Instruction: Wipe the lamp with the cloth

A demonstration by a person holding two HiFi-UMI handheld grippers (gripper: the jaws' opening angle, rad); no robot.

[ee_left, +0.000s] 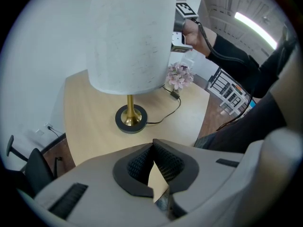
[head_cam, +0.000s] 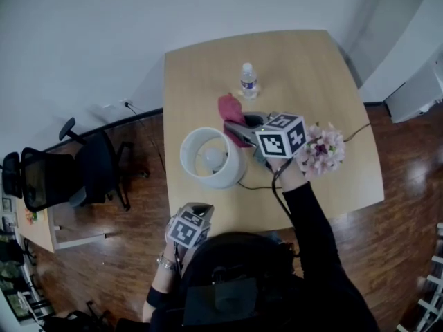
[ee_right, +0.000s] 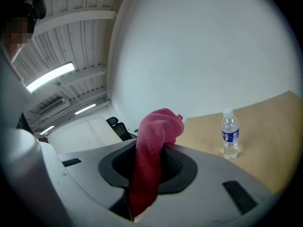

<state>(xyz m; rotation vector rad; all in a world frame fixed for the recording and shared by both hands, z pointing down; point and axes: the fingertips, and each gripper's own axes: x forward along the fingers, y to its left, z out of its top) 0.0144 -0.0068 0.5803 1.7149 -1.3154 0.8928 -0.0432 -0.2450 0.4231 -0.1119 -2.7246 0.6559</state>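
The lamp (head_cam: 211, 158) stands near the front-left part of a light wooden table (head_cam: 325, 75). Its white shade is seen from above in the head view, and a cord (ee_left: 163, 117) runs from its round dark base across the tabletop. The right gripper (head_cam: 234, 127) is held just beside the shade, on its right. Its jaws pinch a pink cloth (ee_right: 158, 126), which bunches above the pads and hangs down between them. In the head view the cloth (head_cam: 230, 107) sticks out past the jaw tips, close to the shade's rim, though contact cannot be made out.

The left gripper (ee_left: 152, 148) is at the table's near edge, below the lamp. It points down, with its jaws pressed together at the tips and nothing between them.

A water bottle (head_cam: 248, 80) stands upright farther back on the table. A bunch of pale pink flowers (head_cam: 320, 149) sits to the right of the right gripper. A black office chair (head_cam: 62, 175) stands on the wooden floor left of the table.
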